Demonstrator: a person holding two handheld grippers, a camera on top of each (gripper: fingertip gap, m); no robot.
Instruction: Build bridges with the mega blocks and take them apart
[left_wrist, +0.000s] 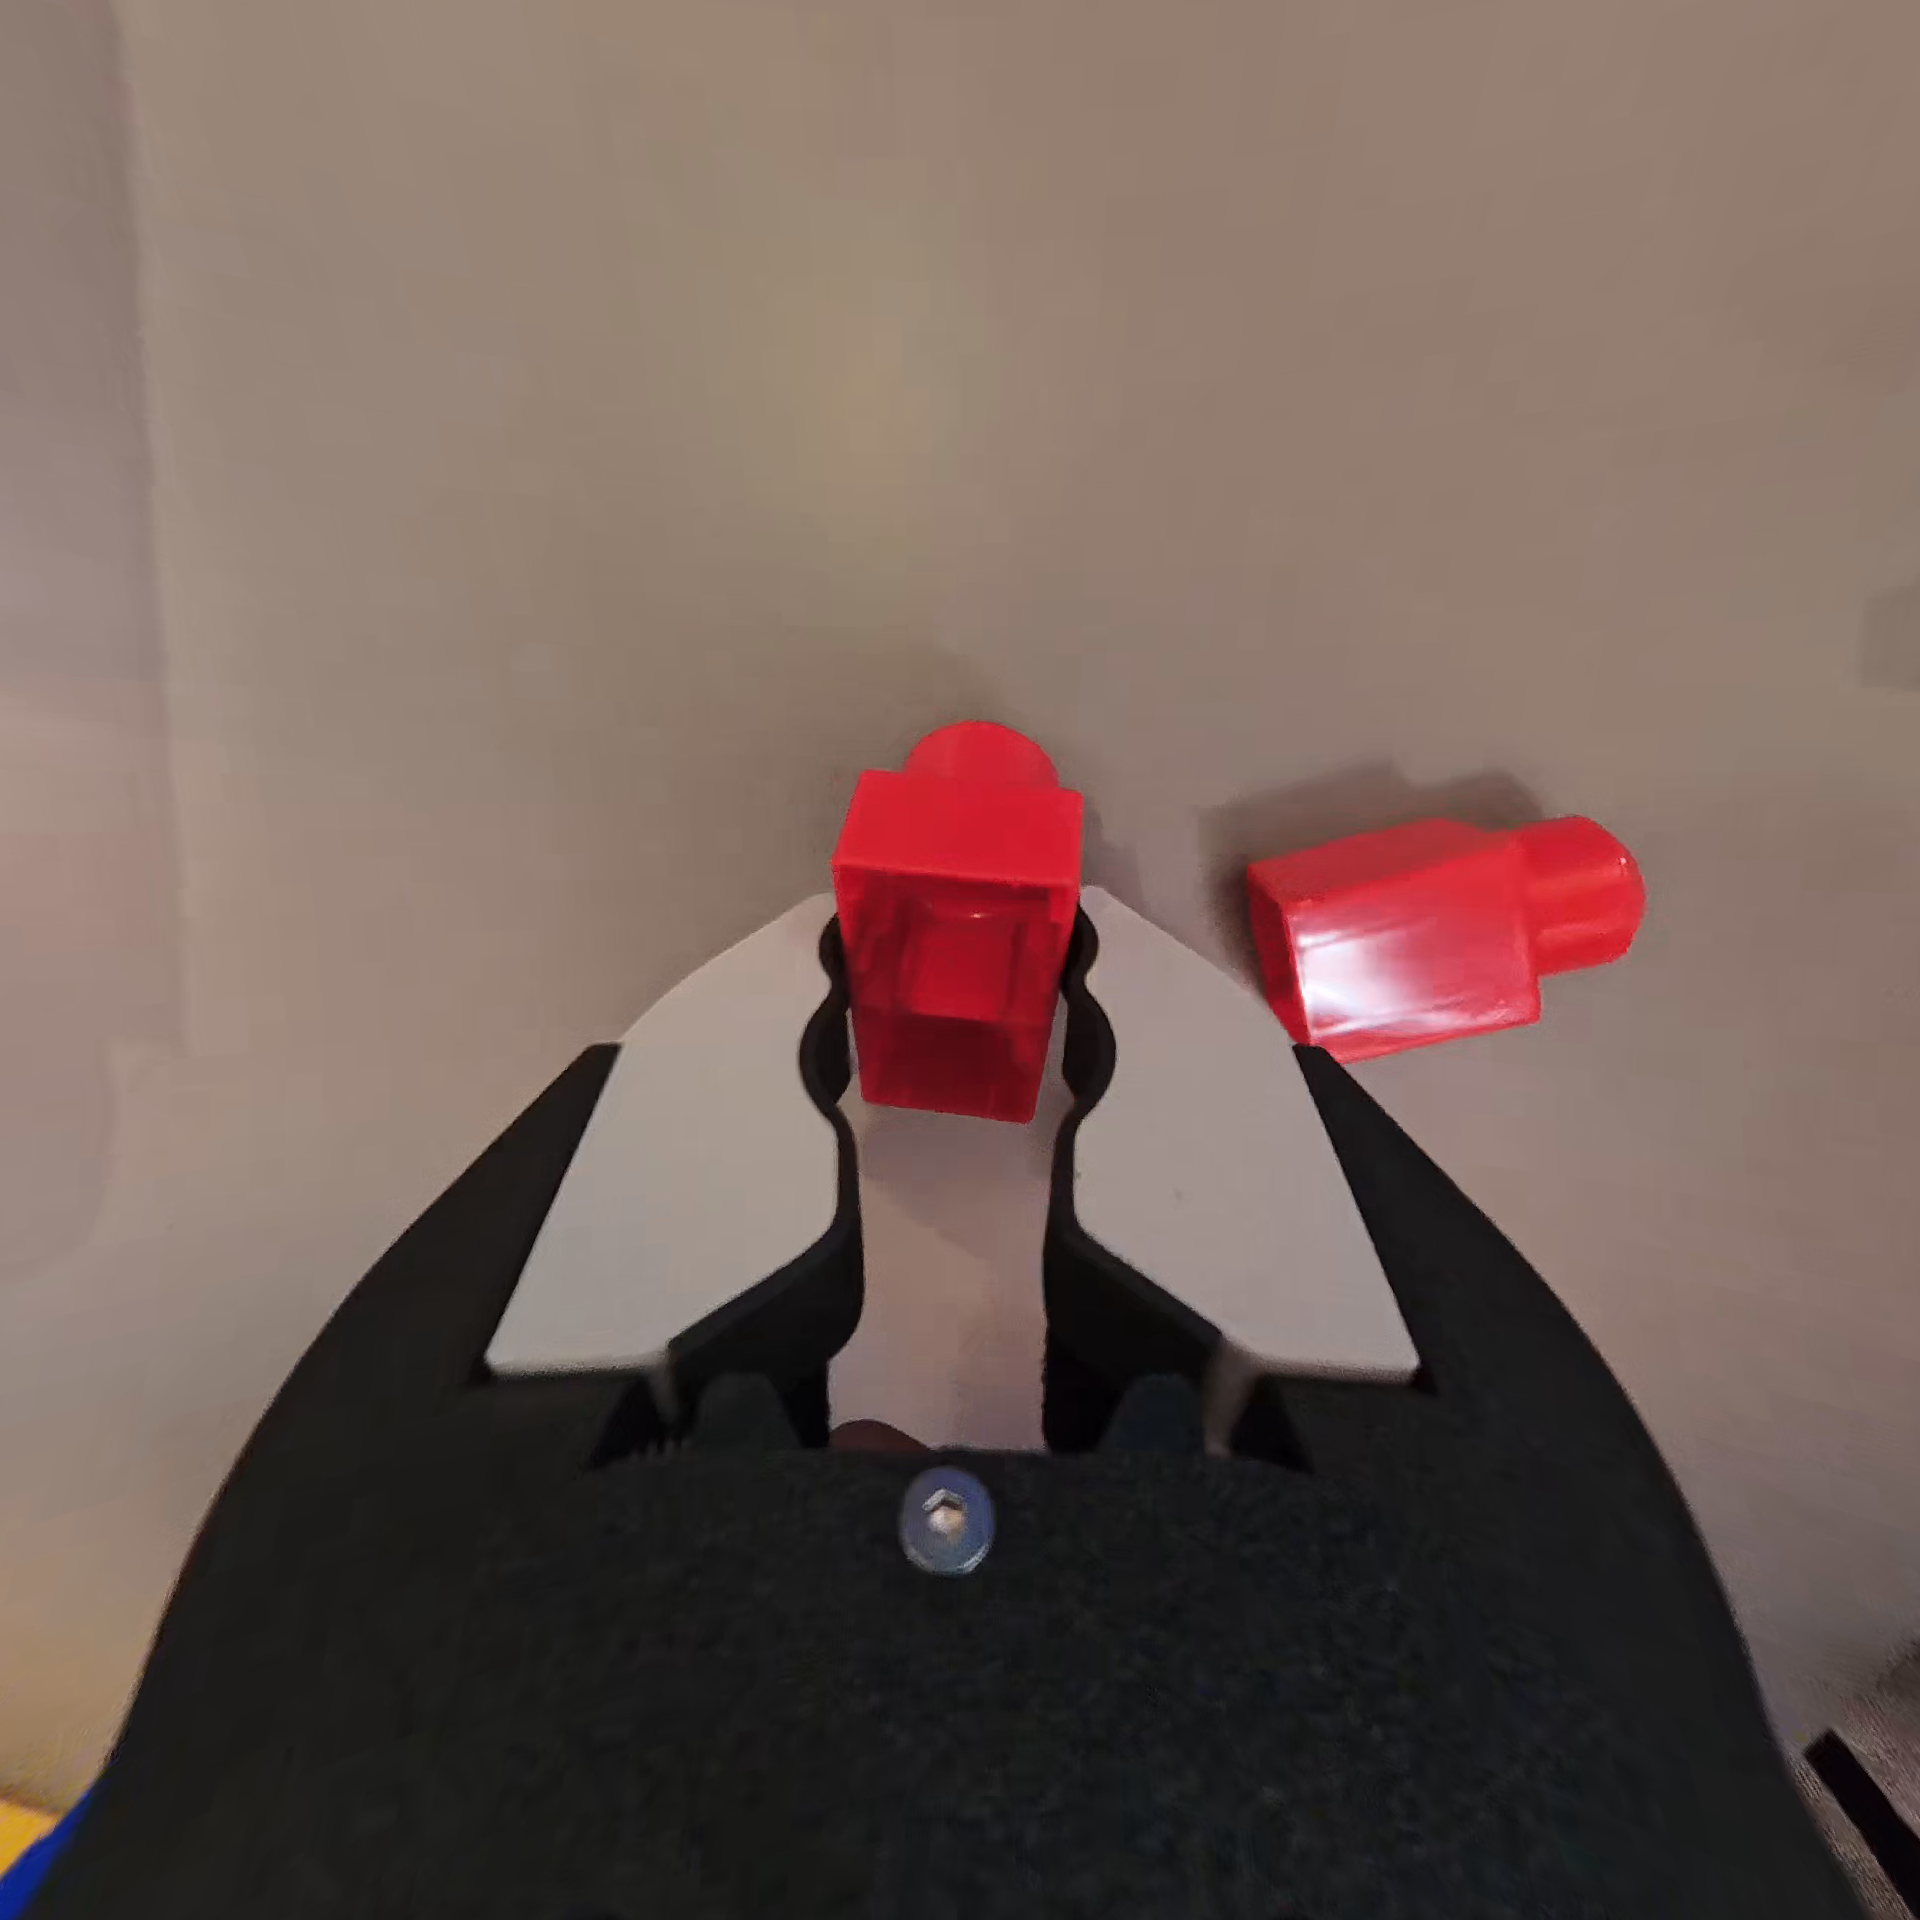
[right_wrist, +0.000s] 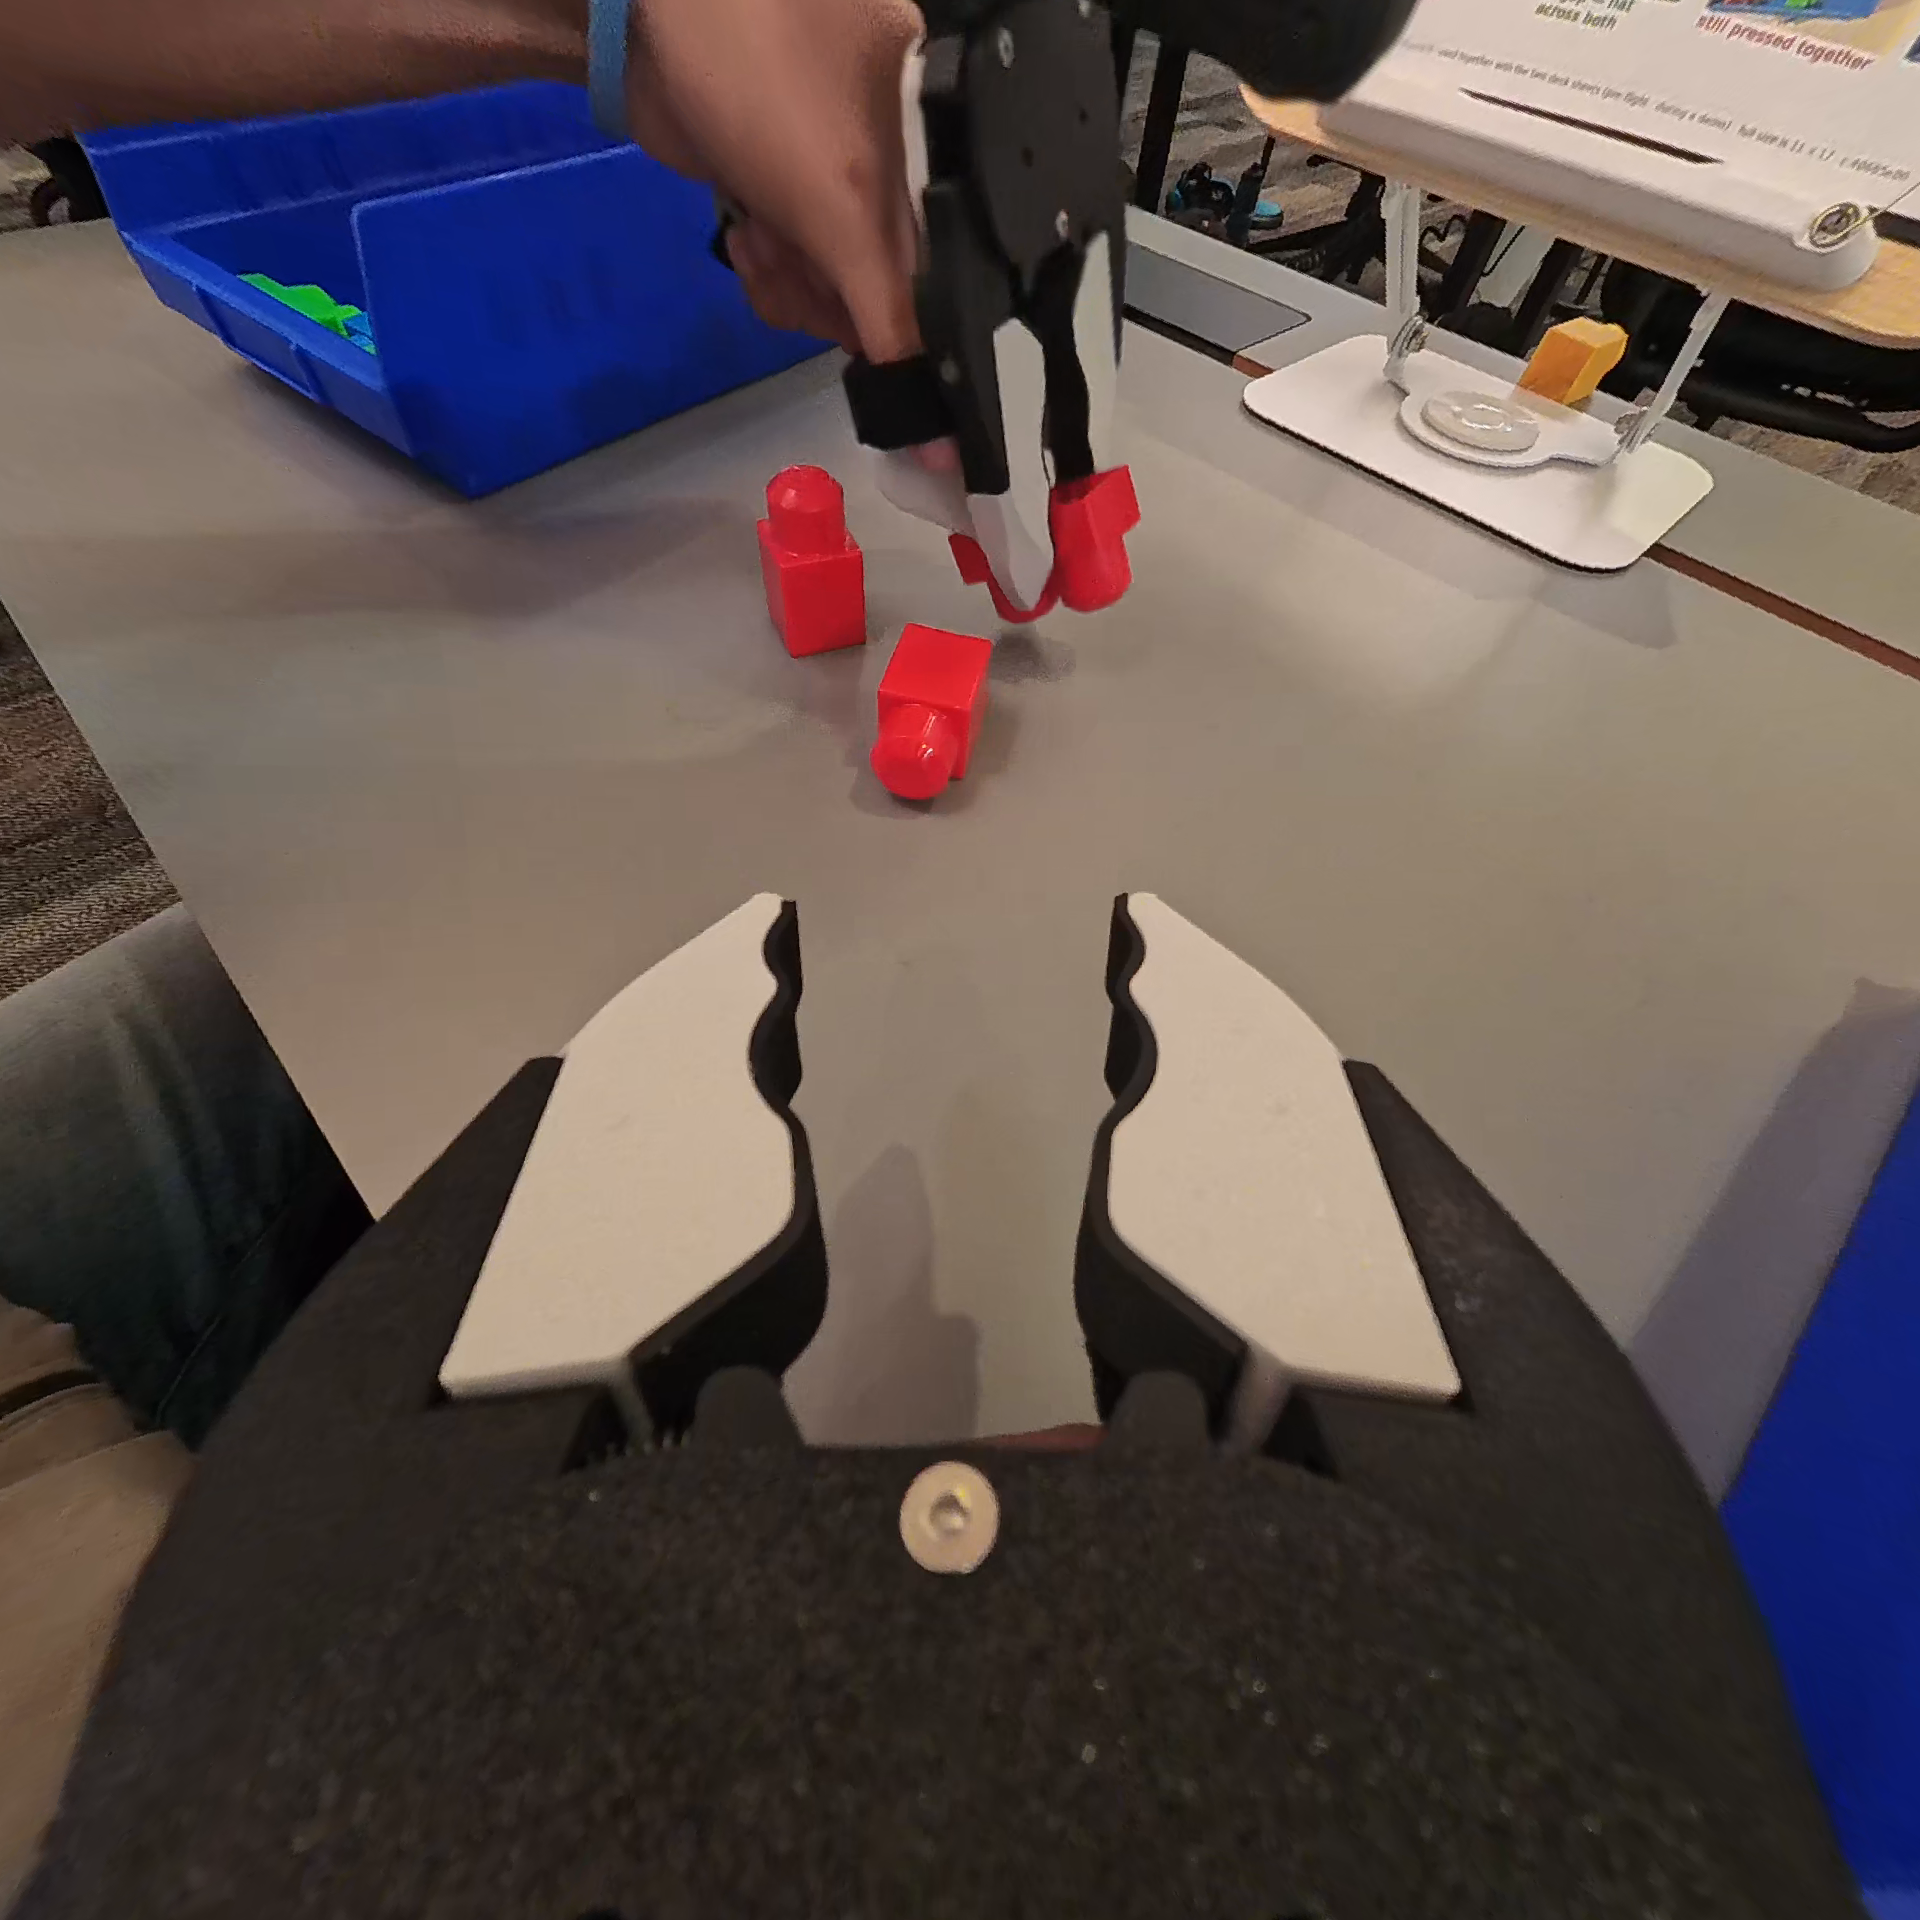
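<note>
Centrally, a red block (left_wrist: 951, 951) sits pinched between the fingers of my left gripper (left_wrist: 956, 997), held just above the grey table (right_wrist: 1351, 831) with its stud pointing away from the camera. Beside it a second red block (right_wrist: 928, 707) lies on its side, near a third (right_wrist: 810, 566) standing upright. My right gripper (right_wrist: 954, 997) hovers nearer me, jaws parted and empty; a blue bin (right_wrist: 499, 301) sits beyond.

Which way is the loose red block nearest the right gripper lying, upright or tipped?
Tipped. The loose red block lies on its side on the grey table, its stud pointing toward the camera, unlike the upright red block behind it.
</note>
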